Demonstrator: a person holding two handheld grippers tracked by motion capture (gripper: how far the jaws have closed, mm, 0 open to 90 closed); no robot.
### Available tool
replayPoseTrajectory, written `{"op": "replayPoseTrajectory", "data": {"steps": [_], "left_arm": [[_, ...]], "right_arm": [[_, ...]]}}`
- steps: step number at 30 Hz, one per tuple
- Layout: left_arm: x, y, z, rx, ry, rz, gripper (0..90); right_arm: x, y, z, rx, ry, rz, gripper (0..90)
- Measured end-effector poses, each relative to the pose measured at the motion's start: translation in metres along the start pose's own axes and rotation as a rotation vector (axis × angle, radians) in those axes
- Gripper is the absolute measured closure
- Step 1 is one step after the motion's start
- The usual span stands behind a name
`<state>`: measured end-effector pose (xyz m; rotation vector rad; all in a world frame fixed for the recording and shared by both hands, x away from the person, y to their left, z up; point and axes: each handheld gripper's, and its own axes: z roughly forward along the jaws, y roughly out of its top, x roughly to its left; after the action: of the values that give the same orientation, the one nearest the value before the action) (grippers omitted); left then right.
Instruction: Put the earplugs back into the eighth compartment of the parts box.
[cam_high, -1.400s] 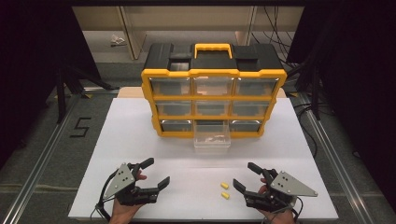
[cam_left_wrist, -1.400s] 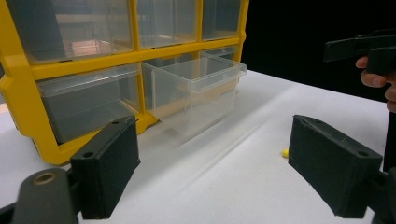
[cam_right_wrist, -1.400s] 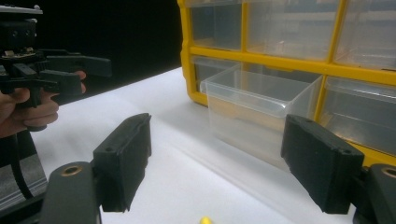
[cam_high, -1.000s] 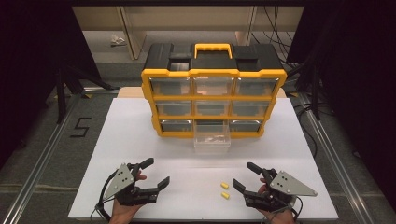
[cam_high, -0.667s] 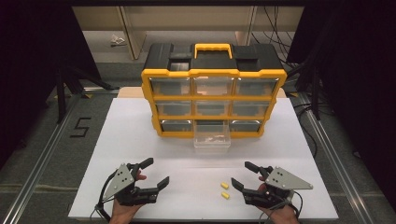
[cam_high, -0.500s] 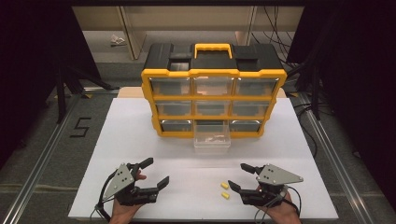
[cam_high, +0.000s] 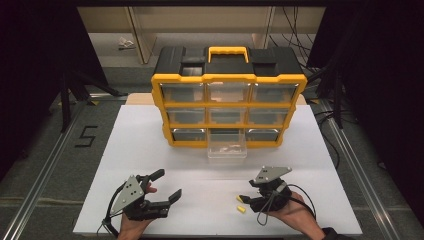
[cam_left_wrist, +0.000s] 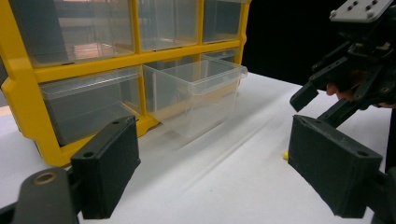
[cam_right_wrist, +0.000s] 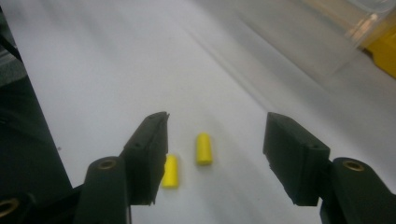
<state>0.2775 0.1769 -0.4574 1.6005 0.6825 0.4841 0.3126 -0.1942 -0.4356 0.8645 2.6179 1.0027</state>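
Yellow plugs (cam_right_wrist: 204, 148) (cam_right_wrist: 170, 171) lie on the white counter (cam_high: 150, 145), at six o'clock from the pulled-out drawer (cam_high: 227, 150). Right gripper (cam_right_wrist: 215, 149), fingers closing, straddles one untouched; left gripper (cam_high: 165, 185) rests released at eight o'clock.

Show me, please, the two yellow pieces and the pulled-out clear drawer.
Farther yellow piece (cam_right_wrist: 204, 149), right gripper view, mid-body.
Nearer yellow piece (cam_right_wrist: 171, 171), right gripper view, its visible side.
Clear drawer (cam_high: 227, 151), high view, front wall.
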Motion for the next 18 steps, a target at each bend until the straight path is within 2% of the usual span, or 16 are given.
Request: {"op": "replayPoseTrajectory", "data": {"steps": [4, 8, 18], "left_arm": [[0.000, 0.000, 0.000, -0.003, 0.000, 0.001, 16.0], [0.000, 0.000, 0.000, -0.002, 0.000, 0.001, 16.0], [0.000, 0.000, -0.001, -0.005, 0.007, 0.000, 16.1]], "right_arm": [[0.000, 0.002, 0.009, 0.050, 0.008, -0.011, 45.4], [-0.002, 0.004, 0.018, 0.096, 0.038, -0.002, 48.4], [-0.004, 0.007, 0.037, 0.192, 0.049, -0.010, 59.6]]}}
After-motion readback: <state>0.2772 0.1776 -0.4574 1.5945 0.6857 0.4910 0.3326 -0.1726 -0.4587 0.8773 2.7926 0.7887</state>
